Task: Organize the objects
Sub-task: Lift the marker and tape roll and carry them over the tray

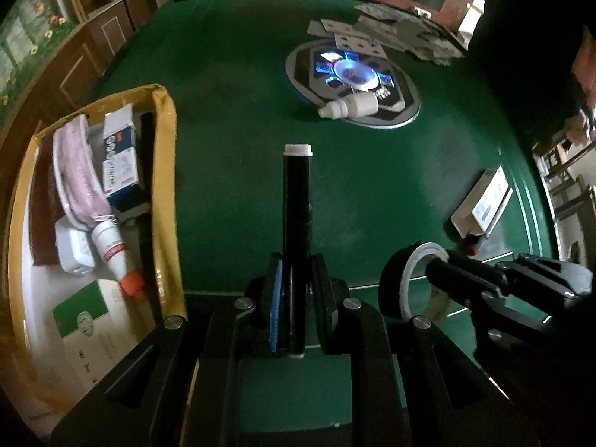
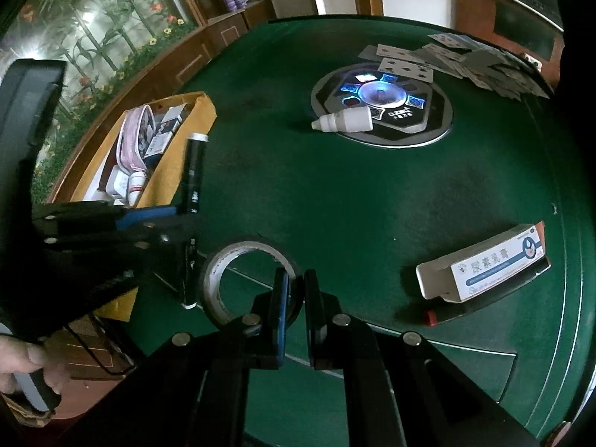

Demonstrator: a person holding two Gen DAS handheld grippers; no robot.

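Currently a black tube (image 1: 297, 201) is pinched upright in the left gripper (image 1: 294, 290), the box (image 1: 164, 171) lying beside it; a tape roll (image 2: 238, 279) is clamped by the right gripper (image 2: 296, 298).

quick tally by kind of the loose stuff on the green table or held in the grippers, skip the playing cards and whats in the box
Black tubes: 1, the black tube in the left gripper
Tape rolls: 1, the tape roll in the right gripper
Dropper bottles: 1, the white dropper bottle
Cartons: 1, the white carton
Total: 4
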